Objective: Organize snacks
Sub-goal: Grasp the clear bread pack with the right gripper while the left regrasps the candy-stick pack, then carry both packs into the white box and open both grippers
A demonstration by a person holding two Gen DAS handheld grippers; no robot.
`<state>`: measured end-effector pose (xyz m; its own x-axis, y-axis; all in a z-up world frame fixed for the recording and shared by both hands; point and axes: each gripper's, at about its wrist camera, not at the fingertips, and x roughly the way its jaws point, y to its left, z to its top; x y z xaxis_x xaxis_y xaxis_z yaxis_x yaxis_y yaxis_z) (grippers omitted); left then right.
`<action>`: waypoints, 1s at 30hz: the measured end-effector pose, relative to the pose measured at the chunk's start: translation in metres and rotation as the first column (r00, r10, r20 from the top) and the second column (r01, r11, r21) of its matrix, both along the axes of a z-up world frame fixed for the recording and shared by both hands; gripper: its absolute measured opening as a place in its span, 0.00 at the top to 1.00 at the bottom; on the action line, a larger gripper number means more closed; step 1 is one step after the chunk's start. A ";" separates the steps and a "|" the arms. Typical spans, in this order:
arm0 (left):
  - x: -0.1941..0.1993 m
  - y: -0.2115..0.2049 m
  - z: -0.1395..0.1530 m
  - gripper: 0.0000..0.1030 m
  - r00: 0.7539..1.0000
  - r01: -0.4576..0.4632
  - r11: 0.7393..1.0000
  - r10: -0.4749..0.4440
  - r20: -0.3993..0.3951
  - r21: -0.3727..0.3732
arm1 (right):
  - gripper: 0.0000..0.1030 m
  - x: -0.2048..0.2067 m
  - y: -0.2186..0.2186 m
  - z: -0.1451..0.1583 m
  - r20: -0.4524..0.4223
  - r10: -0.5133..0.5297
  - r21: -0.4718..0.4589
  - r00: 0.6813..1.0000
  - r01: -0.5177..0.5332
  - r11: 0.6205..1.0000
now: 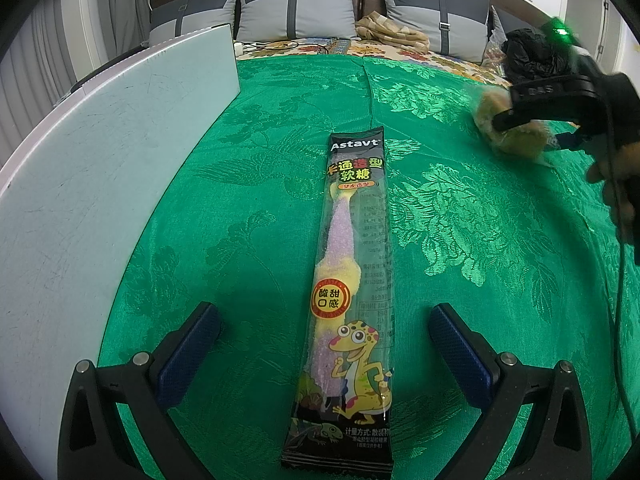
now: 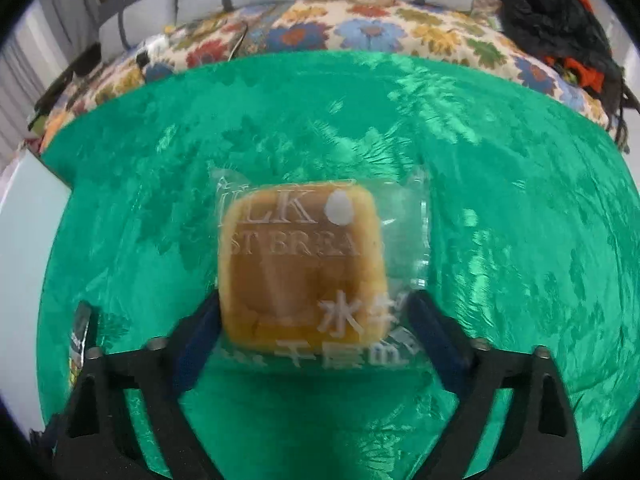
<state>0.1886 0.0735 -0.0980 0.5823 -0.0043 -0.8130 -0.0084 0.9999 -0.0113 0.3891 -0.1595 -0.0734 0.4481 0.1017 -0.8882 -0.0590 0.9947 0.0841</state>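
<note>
Right wrist view shows the right gripper [image 2: 310,320] with a bread pack [image 2: 304,268] sitting between its two blue fingers [image 2: 196,344]. The left finger touches the pack's side and the right finger is at the clear wrapper edge, so the jaws look about closed on it, though the blur makes a firm hold hard to be sure of. To do this step well, I think the squeeze should be soft, because bread squashes easily, and the fingers should sit on the bread itself, not only on the slippery wrapper. The right gripper points steeply down at the green cloth [image 2: 500,240], and the pack sticks out ahead of its fingers. In the left wrist view, the left gripper [image 1: 324,340] is wide open and holds nothing. It also tilts down, and a long gecko gummy candy pack [image 1: 352,292] lies flat on the cloth between its fingers, touching neither one. A white board [image 1: 80,200] stands off to that gripper's left side.
</note>
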 end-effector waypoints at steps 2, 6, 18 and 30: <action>0.000 0.000 0.000 0.00 1.000 0.000 1.000 0.000 0.000 0.001 | 0.28 -0.012 -0.006 0.008 0.025 0.013 0.004 1.000 -0.013 1.000; 0.000 0.000 0.000 0.00 1.000 0.000 1.000 0.000 0.000 0.001 | 0.28 -0.045 -0.021 0.024 0.055 0.025 0.079 0.998 -0.029 0.996; 0.037 -0.031 0.014 0.81 0.992 0.104 0.994 -0.102 -0.067 0.025 | 0.28 -0.183 -0.069 0.033 0.107 0.005 0.138 0.994 -0.019 0.990; -0.036 0.033 0.109 0.81 0.998 0.051 0.916 -0.037 0.045 -0.398 | 0.28 -0.199 -0.033 0.078 0.162 0.076 0.223 0.984 -0.111 0.969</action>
<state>0.1522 0.1061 0.0115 0.6025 -0.3501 -0.7172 0.0434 0.9117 -0.4086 0.1904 -0.1924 0.0042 0.5542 0.3429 -0.7585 -0.1803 0.9390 0.2927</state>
